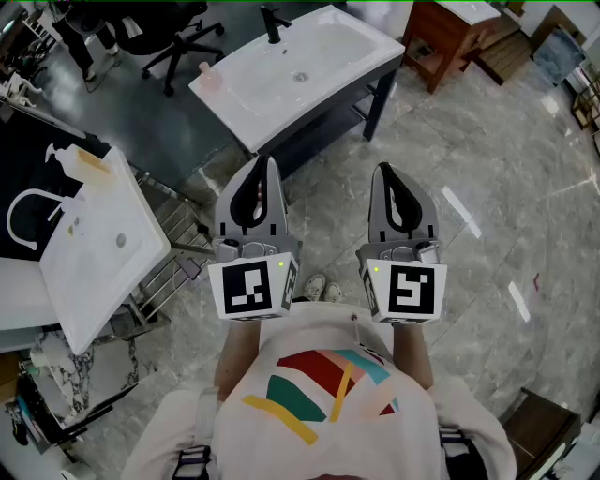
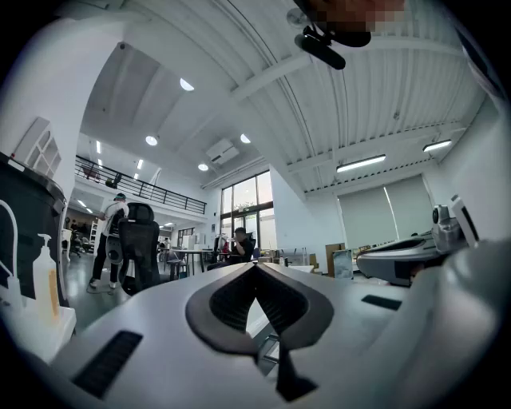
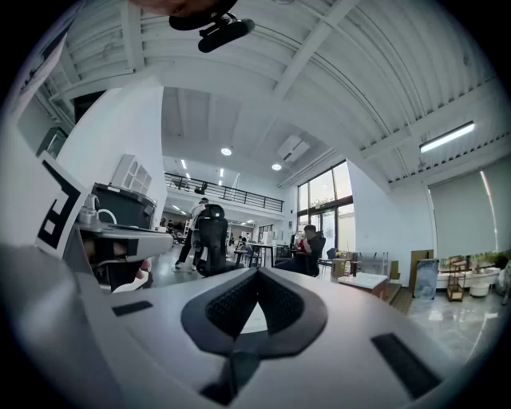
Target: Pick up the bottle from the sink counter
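Observation:
A pump bottle [image 1: 73,161] with a white pump head and yellowish contents stands at the far corner of the white sink counter [image 1: 112,267] at my left. In the left gripper view the bottle [image 2: 45,278] is at the far left edge. My left gripper [image 1: 271,165] and right gripper [image 1: 382,172] are held level side by side in front of my chest, over the floor and well right of that counter. Both have their jaws closed tip to tip with nothing between them, as the left gripper [image 2: 255,265] and right gripper [image 3: 257,272] views show.
A curved white faucet [image 1: 21,211] rises at the left counter's edge. A second white basin [image 1: 300,66] with a black faucet [image 1: 273,23] stands ahead. Black office chairs [image 1: 173,37] and a wooden cabinet [image 1: 450,33] are beyond. Grey marble floor [image 1: 487,187] lies below.

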Tool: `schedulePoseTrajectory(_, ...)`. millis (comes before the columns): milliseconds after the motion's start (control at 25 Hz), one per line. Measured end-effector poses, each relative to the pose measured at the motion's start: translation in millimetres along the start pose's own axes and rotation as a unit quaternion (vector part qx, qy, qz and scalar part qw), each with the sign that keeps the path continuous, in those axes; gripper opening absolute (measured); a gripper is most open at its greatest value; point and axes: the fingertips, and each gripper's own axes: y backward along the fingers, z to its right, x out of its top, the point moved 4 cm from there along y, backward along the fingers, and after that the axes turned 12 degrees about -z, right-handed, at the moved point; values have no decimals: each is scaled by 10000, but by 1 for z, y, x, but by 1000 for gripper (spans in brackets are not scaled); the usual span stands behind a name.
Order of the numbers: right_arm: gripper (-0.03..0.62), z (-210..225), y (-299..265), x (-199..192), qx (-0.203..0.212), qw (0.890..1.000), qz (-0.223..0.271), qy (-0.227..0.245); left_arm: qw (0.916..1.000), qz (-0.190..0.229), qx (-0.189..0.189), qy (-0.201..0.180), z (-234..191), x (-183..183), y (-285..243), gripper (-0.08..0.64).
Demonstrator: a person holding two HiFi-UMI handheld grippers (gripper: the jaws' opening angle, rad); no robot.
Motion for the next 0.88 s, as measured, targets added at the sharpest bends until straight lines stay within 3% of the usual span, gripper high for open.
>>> schedulePoseTrajectory(880, 14, 26, 24, -8, -198, 9997, 104, -43, 9999, 95, -22, 126, 9, -2, 2, 18)
